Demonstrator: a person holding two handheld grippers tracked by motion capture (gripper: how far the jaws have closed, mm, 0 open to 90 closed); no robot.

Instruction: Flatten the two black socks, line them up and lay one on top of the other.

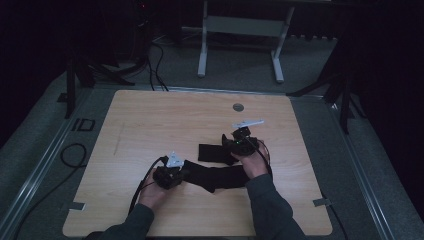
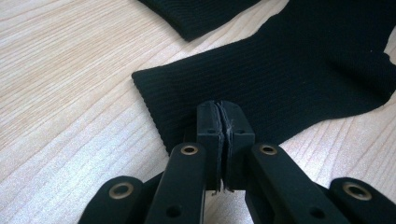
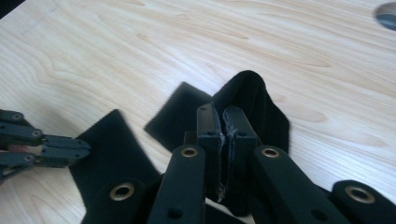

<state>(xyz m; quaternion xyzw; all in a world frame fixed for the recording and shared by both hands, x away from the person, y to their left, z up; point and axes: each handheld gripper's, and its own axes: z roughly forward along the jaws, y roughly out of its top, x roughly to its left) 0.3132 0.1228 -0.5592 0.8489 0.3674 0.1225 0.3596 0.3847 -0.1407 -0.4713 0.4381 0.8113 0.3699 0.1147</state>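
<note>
Claws on sock edges.

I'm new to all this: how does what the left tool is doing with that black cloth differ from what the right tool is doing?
1. The left tool pinches the ribbed edge of one black sock that lies flat on the table; the right tool holds a bunched fold of the other sock raised above the wood.
2. In the high view, the left tool sits low near the person; the right tool is farther forward.
Both are shut on black fabric.

Left tool low, jaws closed; right tool raised, jaws apparently clamped; both forearms forward.
</note>
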